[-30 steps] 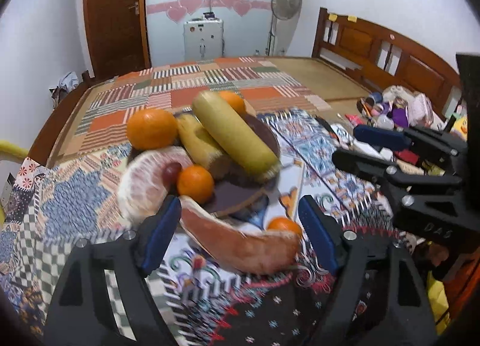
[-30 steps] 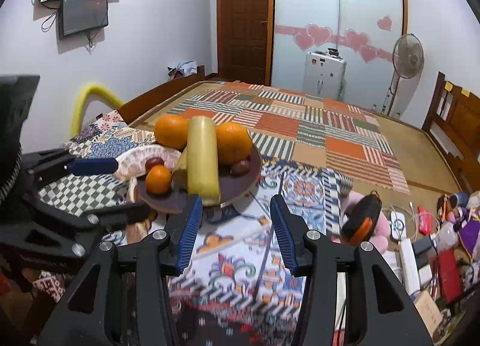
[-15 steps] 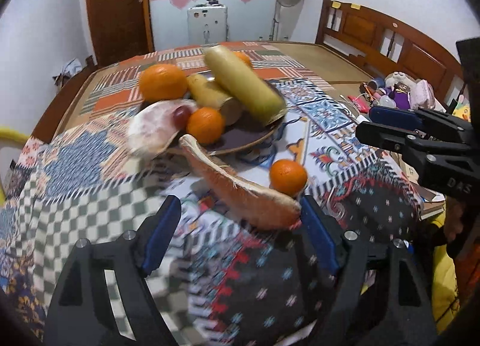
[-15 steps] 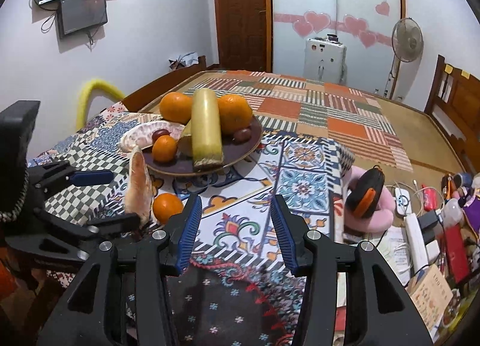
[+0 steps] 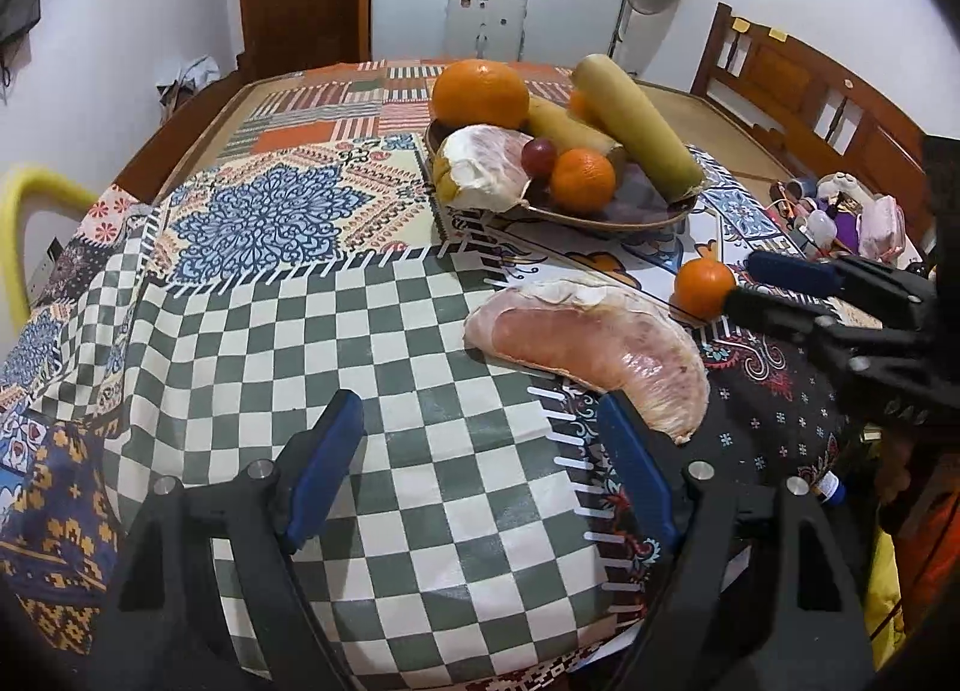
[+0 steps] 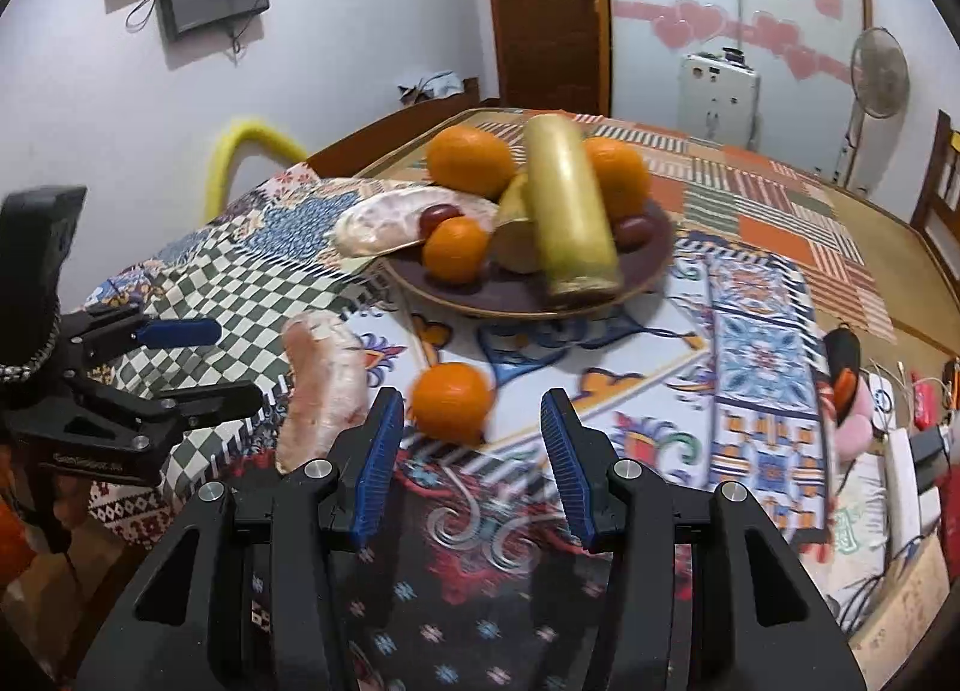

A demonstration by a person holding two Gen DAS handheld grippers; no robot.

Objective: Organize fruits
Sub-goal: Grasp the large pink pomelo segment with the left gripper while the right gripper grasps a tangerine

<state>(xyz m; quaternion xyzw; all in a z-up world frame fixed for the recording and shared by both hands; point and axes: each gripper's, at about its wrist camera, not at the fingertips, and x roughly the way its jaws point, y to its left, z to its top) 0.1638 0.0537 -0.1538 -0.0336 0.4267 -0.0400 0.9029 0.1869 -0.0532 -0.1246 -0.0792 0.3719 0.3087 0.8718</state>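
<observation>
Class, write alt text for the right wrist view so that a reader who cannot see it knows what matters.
The right gripper, jaws open and empty, points at a small orange lying loose on the patterned tablecloth beside a peeled pomelo segment. Behind them stands a brown plate heaped with fruit, and the left gripper reaches in from the left.

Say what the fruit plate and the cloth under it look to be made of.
Plate: probably glazed ceramic or lacquered wood. It is dark purple-brown with a lighter rim and a slight sheen, but the look leaves it open.
Cloth: soft printed fabric in patchwork patterns, matte. It drapes and wrinkles over the edge.
</observation>
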